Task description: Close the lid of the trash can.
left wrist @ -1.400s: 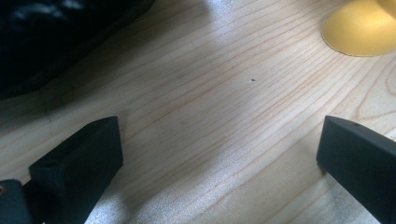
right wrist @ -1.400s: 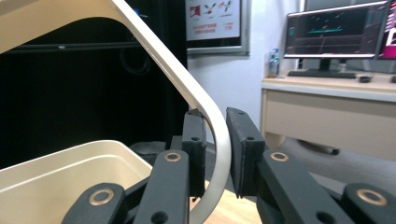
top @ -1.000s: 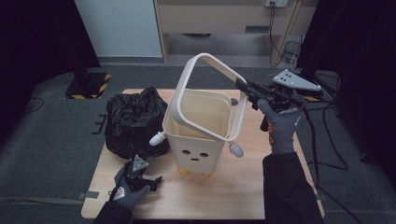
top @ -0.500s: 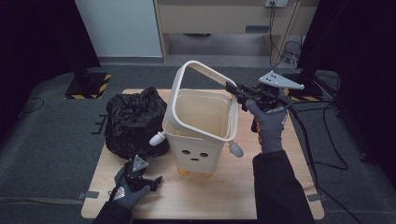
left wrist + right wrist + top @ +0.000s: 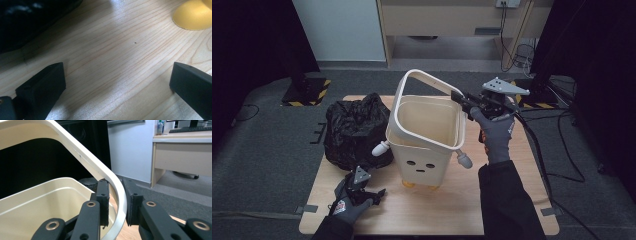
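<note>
Right gripper (image 5: 117, 202) fingers clamping raised bin rim (image 5: 110, 176), left gripper (image 5: 362, 187) fingers wide, low over table (image 5: 452, 205)

A bin (image 5: 427, 145) stands at the middle of the table (image 5: 512, 210). Its ring frame (image 5: 409, 100) tilts up above the bin's opening, resting on the near rim. A bag (image 5: 354, 130) lies just left of the bin, touching it. The left gripper (image 5: 369, 192) sits on the table near-left of the bin; the right gripper (image 5: 462, 98) is at the frame's far-right side.

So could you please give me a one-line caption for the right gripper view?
Right gripper clamps the cream bin's raised ring frame.
</note>
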### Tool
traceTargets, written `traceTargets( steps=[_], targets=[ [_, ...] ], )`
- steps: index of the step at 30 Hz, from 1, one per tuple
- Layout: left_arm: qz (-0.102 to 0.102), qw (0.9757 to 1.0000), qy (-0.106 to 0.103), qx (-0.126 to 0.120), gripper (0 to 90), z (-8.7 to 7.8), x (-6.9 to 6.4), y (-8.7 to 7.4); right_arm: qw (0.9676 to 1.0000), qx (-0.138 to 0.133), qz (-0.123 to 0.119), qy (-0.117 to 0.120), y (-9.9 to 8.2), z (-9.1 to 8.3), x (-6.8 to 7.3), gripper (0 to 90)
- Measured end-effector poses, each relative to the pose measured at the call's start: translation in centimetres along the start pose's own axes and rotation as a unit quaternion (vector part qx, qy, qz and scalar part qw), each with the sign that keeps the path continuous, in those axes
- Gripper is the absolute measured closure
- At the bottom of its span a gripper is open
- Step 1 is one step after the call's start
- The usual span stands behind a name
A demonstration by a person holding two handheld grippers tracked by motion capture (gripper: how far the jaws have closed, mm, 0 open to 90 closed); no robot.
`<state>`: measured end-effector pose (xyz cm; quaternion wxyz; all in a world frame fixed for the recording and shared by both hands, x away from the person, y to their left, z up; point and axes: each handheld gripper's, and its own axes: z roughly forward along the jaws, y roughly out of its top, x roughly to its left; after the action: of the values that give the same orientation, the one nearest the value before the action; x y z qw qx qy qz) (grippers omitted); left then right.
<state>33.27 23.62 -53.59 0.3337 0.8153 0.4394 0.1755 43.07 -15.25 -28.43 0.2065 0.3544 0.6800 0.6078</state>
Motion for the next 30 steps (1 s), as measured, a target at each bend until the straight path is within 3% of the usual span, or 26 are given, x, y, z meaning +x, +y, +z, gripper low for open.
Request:
traceTargets(
  steps=[15,19,24,30],
  targets=[
    [0.0,1.0,0.0,0.0,0.0,0.0,0.0,0.0,0.999,0.042,-0.011,-0.012,-1.0,1.3,0.4,75.2],
    [0.002,1.0,0.001,0.001,0.0,0.0,0.0,0.0,0.9992,0.039,-0.011,0.0,-1.2,1.4,0.4,69.2],
    [0.003,1.0,0.001,0.002,0.0,0.0,0.0,0.0,0.9992,0.037,-0.016,0.008,-1.2,1.3,0.4,68.9],
    [0.003,1.0,0.001,0.002,0.0,0.0,0.0,0.0,0.999,0.037,-0.024,0.003,-1.2,1.2,0.4,71.4]
  ],
)
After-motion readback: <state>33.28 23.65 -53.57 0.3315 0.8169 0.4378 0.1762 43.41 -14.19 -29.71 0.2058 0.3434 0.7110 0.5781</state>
